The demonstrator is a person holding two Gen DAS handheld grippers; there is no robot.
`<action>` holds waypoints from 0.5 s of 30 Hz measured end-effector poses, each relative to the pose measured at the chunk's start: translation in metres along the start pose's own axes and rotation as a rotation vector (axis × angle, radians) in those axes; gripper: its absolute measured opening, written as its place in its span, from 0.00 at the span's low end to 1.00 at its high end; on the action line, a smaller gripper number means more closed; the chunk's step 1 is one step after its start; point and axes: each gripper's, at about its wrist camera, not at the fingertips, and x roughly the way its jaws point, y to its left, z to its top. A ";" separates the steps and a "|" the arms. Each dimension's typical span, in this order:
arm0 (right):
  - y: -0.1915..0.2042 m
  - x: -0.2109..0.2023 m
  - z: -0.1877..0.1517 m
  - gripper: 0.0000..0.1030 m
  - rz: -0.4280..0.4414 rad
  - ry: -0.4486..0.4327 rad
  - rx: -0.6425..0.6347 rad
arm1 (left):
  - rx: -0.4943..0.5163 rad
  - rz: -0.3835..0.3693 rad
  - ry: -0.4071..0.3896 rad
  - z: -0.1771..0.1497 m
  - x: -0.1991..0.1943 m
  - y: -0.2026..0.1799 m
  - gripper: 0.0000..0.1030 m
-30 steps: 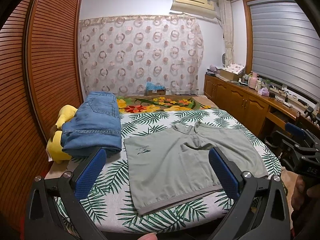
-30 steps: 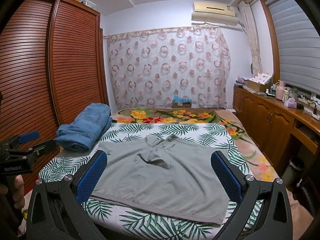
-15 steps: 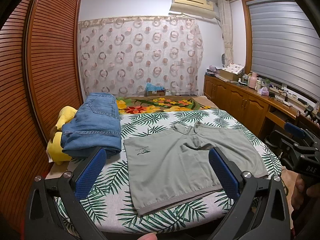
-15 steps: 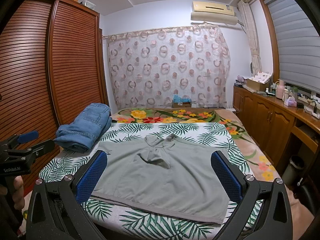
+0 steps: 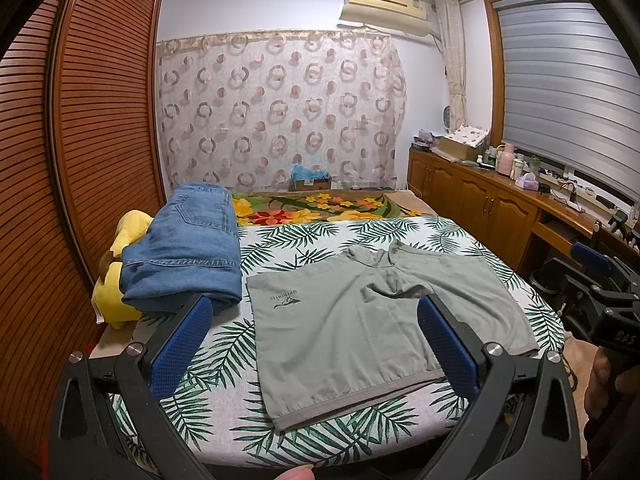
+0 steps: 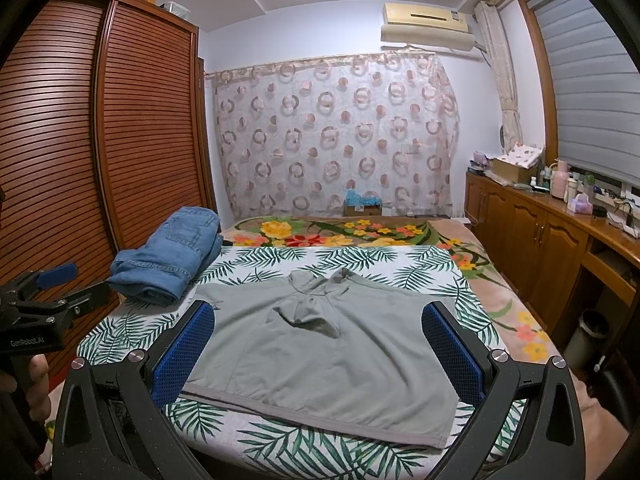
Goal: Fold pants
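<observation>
You are standing at the foot of a bed (image 5: 224,364) covered with a white sheet printed in green palm leaves; a floral blanket (image 5: 320,208) in yellow, orange and green lies across its far end, at mid-frame. The grey-green pants (image 5: 360,328) are spread flat on the sheet in the lower centre of the left wrist view, waistband nearest you, a small dark logo toward their upper left, and the crotch fabric bunched into a small fold at the far middle. In the right wrist view the same pants (image 6: 328,348) fill the lower centre.

Your left gripper (image 5: 316,348) hovers above the near edge of the bed with its blue-padded jaws spread wide, holding nothing. Your right gripper (image 6: 320,352) is likewise wide apart and empty, framing the pants from above. Each one shows at the edge of the other's view, gripped in your hand.

To the left of the pants, at mid-left of the frame, folded blue jeans (image 5: 184,252) rest on the bed, partly over a yellow plush toy (image 5: 120,276) at the bed's edge. A slatted wooden wardrobe (image 5: 80,140) fills the left side. A sheer curtain (image 5: 280,108) with ring patterns hangs on the far wall, an air conditioner (image 5: 384,4) above it at upper right. Wooden cabinets (image 5: 480,208) with cluttered tops run along the right, under a window with grey blinds (image 5: 560,88).
</observation>
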 end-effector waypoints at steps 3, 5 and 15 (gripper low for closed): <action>0.000 0.000 0.000 1.00 0.000 0.001 0.001 | 0.001 0.000 -0.001 -0.001 0.000 0.000 1.00; 0.001 0.000 0.000 1.00 0.002 0.001 0.001 | 0.001 0.000 -0.002 -0.001 0.000 0.000 1.00; -0.002 0.002 0.000 1.00 0.011 0.003 -0.004 | 0.003 0.000 0.003 0.003 -0.002 -0.002 1.00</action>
